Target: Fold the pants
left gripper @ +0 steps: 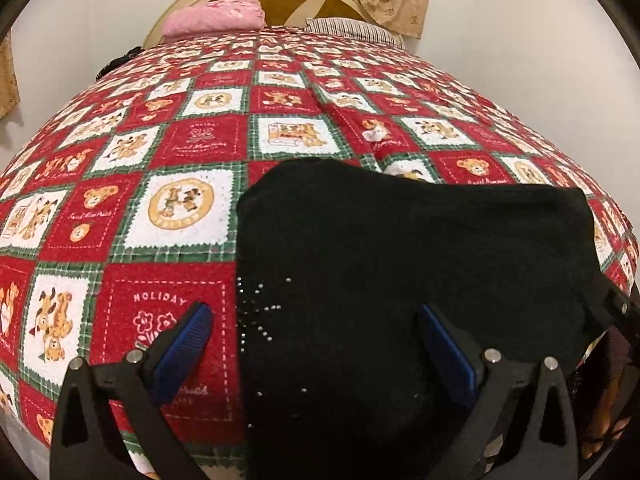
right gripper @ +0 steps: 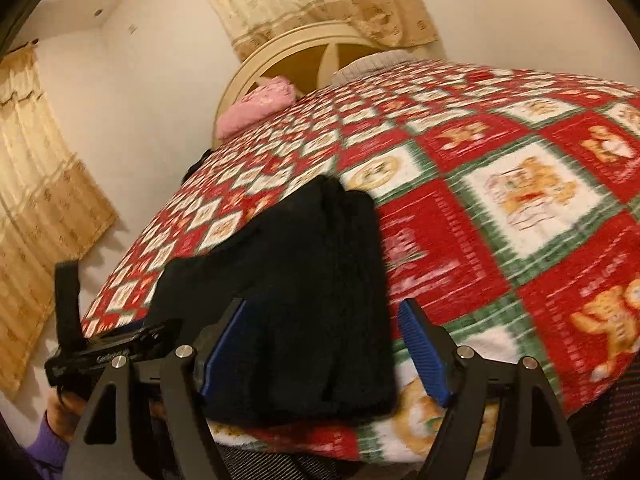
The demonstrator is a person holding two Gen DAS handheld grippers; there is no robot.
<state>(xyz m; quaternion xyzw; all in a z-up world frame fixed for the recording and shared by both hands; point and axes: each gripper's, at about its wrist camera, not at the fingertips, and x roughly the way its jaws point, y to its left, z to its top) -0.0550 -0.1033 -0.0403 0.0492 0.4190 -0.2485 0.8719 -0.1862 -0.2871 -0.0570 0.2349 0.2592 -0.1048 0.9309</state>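
The black pants (left gripper: 400,272) lie folded into a compact bundle on the red, white and green patchwork blanket (left gripper: 180,152), near the bed's front edge. Small shiny studs show on their left side. My left gripper (left gripper: 316,316) is open, its blue-padded fingers straddling the bundle's near left part, holding nothing. In the right wrist view the pants (right gripper: 304,288) lie between the fingers of my open right gripper (right gripper: 324,316), which holds nothing. The left gripper's body (right gripper: 108,352) shows at the lower left there.
A pink folded cloth (left gripper: 216,16) and a striped pillow (left gripper: 356,30) lie at the cream headboard (left gripper: 192,4). Beige curtains (right gripper: 44,208) hang on the left wall. The bed's front edge runs just below the pants (right gripper: 360,440).
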